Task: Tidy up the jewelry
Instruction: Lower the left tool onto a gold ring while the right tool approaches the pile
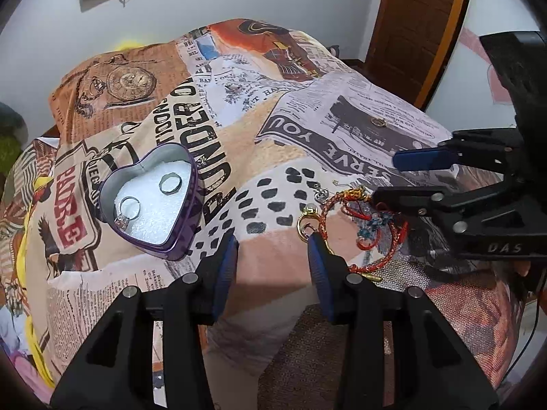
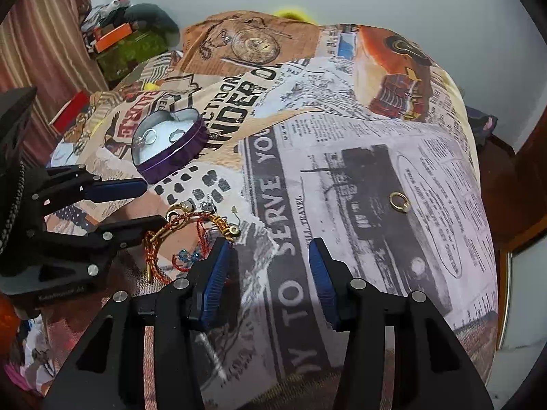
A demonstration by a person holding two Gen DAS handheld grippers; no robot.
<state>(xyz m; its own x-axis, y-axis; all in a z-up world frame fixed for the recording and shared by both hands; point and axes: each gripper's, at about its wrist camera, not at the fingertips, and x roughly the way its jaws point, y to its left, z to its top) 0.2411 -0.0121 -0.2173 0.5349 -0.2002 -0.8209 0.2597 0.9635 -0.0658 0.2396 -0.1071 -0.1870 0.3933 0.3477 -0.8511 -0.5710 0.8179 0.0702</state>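
Observation:
A purple heart-shaped tin (image 1: 186,235) (image 2: 177,162) lies open on the printed cloth with two silver rings (image 1: 130,206) (image 2: 149,136) inside on white foam. A pile of jewelry lies to its right: a red and gold cord bracelet (image 1: 376,261) (image 2: 155,242), a gold ring with a pearl (image 1: 305,221) and blue beads (image 1: 367,230). A lone gold ring (image 1: 378,122) (image 2: 399,202) lies farther off. My left gripper (image 1: 272,259) (image 2: 145,200) is open and empty beside the pile. My right gripper (image 2: 268,266) (image 1: 384,176) is open and empty over the pile's other side.
The cloth (image 1: 273,143) drapes over a rounded cushion and falls away at the near and right edges. A wooden door (image 1: 417,24) stands at the back right. Clutter and a striped curtain (image 2: 44,41) lie to the left.

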